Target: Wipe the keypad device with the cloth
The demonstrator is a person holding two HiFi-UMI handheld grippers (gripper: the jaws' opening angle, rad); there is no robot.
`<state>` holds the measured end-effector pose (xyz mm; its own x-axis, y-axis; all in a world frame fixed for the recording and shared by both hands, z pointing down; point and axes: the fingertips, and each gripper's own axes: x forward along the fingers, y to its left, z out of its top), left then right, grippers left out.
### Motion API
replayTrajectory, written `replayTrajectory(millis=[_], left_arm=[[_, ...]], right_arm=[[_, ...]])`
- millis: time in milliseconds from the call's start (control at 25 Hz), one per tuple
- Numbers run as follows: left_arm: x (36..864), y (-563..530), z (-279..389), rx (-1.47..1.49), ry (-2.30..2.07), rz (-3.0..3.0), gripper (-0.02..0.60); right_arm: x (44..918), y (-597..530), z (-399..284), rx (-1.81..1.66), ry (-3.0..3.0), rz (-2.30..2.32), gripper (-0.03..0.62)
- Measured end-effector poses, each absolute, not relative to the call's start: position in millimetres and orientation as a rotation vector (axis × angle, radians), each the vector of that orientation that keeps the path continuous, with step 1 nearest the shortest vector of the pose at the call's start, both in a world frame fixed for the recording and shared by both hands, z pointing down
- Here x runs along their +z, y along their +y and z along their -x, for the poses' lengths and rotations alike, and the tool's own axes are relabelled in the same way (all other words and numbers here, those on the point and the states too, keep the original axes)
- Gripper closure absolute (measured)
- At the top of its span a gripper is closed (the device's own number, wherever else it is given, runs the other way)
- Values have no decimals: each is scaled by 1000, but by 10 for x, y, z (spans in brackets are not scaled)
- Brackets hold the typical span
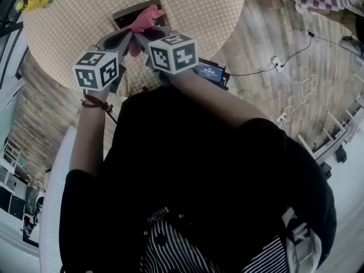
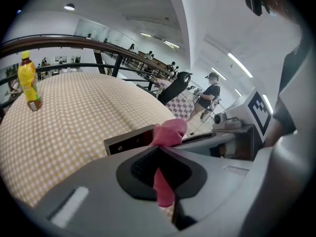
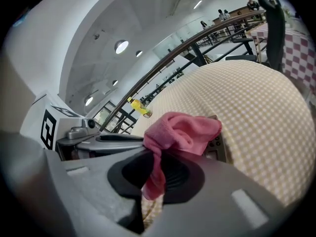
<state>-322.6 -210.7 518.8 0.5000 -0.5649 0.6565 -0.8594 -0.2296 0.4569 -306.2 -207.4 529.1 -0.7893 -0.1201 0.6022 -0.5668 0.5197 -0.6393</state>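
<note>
The dark keypad device (image 1: 126,13) lies on the round checked table (image 1: 68,33), near its middle in the head view. A pink cloth (image 1: 145,18) is bunched on top of it. Both grippers meet at the cloth's near end. My left gripper (image 1: 126,38) is shut on the cloth, and a pink strip (image 2: 163,186) hangs between its jaws. My right gripper (image 1: 140,38) is shut on the same cloth (image 3: 182,130), right beside the left one. The device's edge (image 2: 126,141) shows under the cloth, and its buttons (image 3: 217,144) peek out at the right.
A yellow bottle (image 1: 33,3) stands at the table's far left rim. A small device with a lit screen (image 1: 210,71) sits near the table's near edge. Cables (image 1: 284,67) lie on the wooden floor to the right. A person (image 2: 211,90) stands far off.
</note>
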Motion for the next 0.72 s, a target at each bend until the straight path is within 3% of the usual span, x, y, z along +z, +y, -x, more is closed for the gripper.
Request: replayTrajectory(millis=[240,720], left_arm=[[5165,-2152,3147,524,-1164,-1978,577],[5332,-2669,3165,936,-1166,-2108,577]], right_arm=[[5638,-1884,2941,1400,-2114,-532,548],[5756,-1806,2997,1200,-2159,-483,548]])
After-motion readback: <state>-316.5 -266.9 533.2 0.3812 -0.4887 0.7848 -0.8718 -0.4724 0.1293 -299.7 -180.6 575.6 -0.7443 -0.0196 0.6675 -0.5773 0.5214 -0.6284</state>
